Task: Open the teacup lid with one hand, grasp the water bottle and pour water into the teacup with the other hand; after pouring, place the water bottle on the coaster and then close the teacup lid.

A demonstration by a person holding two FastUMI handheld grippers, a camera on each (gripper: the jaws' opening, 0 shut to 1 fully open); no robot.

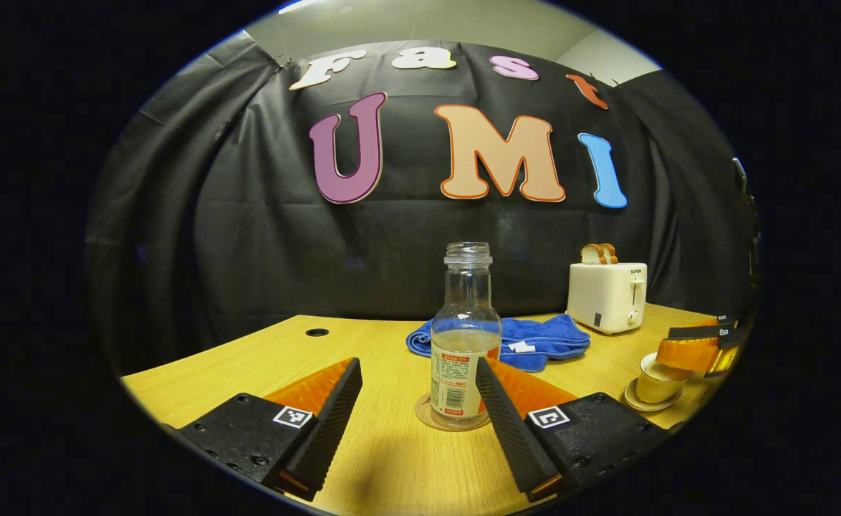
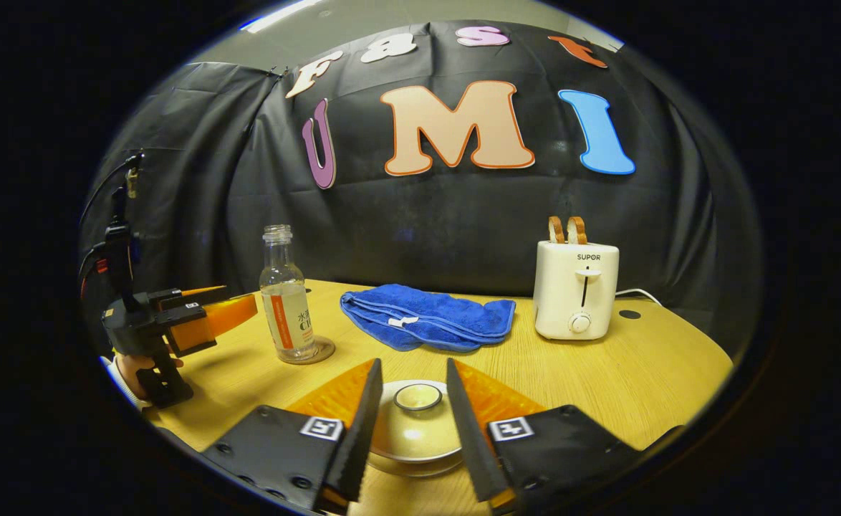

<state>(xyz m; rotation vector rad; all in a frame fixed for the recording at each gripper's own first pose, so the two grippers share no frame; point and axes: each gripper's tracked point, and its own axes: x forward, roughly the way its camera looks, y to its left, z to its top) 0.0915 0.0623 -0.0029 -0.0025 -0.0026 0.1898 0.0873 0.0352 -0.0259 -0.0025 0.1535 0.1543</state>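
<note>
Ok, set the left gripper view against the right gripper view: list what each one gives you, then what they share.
Left gripper view: the bottle face-on on its coaster, between the open fingers of the left tool; the right tool over the teacup, seen from the side.
Right gripper view: the lid from above, between that tool's fingers; a hand holding the left tool; a cord behind the toaster.
Shared: bottle, blue towel, toaster with bread, wooden table.
</note>
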